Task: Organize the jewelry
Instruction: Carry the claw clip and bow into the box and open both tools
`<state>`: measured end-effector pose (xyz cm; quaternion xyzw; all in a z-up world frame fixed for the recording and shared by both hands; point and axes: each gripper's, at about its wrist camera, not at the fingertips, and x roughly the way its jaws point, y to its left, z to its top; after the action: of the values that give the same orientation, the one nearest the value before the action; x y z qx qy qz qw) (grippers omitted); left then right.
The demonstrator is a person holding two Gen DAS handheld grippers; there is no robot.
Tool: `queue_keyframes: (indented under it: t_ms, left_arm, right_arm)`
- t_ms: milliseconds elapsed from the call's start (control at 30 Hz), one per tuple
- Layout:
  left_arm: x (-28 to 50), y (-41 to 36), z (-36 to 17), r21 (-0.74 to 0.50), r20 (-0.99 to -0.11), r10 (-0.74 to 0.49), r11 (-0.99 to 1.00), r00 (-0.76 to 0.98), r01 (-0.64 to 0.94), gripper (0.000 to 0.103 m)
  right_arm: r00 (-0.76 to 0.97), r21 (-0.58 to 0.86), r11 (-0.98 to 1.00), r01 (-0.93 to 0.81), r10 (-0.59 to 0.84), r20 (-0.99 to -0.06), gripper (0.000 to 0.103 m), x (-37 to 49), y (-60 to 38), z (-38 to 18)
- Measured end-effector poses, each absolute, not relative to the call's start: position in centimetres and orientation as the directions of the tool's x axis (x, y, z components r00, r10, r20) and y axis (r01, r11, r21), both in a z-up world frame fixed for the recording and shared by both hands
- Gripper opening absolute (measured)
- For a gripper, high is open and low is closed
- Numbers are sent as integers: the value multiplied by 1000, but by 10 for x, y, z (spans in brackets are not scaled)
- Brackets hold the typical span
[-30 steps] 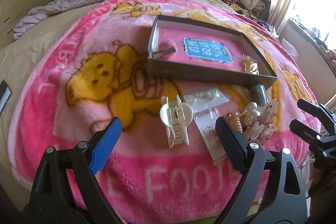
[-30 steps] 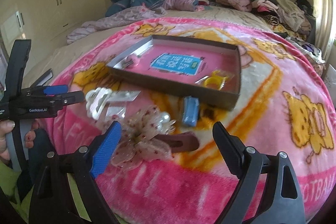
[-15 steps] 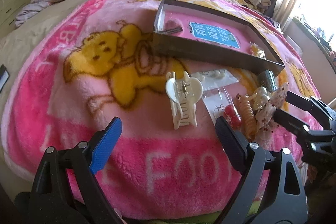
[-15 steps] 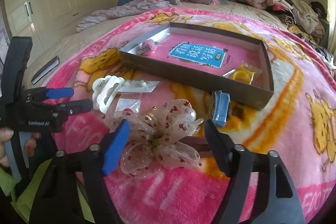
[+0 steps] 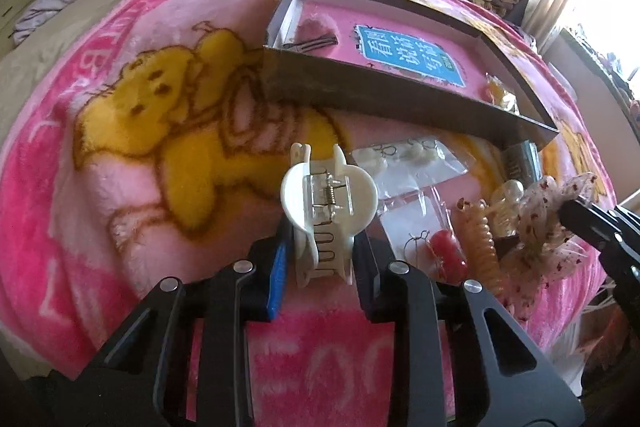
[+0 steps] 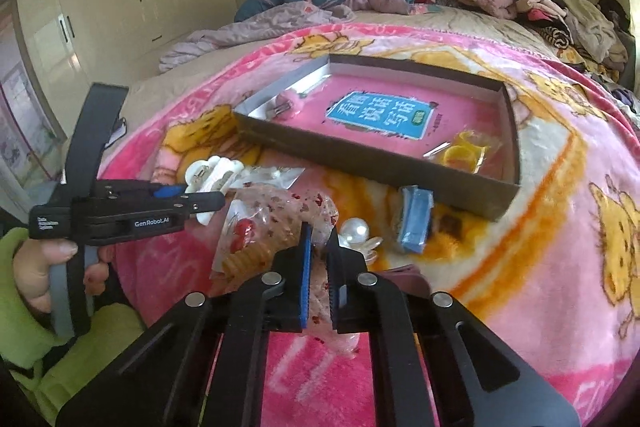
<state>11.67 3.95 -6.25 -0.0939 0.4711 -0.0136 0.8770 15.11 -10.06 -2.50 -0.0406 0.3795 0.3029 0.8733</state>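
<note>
Left wrist view takes in the bed under its pink blanket [image 5: 132,163], then the shallow box [image 5: 384,99] lying far of centre, then the loose pieces scattered near of it. The box holds only a dark hair clip [image 5: 316,42] at its left end and a yellow bagged piece [image 5: 498,95] at its right, so the sorting looks barely begun. Outside it lie the white claw clip [image 5: 326,215], two clear earring packets [image 5: 412,167], a red earring [image 5: 446,253], an orange coil tie [image 5: 482,245] and the sheer dotted bow [image 5: 548,219]. The left gripper [image 5: 322,259] is pinching the claw clip by its toothed near end, apparently just off the blanket. The right wrist view adds what that one hides: the right gripper [image 6: 318,263] pressed onto the bow's fabric, a blue clip [image 6: 416,219] just near of the box wall, a pearl piece [image 6: 356,229] and a dark maroon clip [image 6: 408,277] beside the bow.
</note>
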Motion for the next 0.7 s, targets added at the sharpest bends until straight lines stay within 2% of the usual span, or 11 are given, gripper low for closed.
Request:
queue_keyframes:
  t_ms: [700]
  left_arm:
    - [121, 39, -5, -193, -751, -140, 981, 646, -12, 20]
  right_arm:
    - [654, 134, 887, -441, 420, -629, 7, 160, -158, 6]
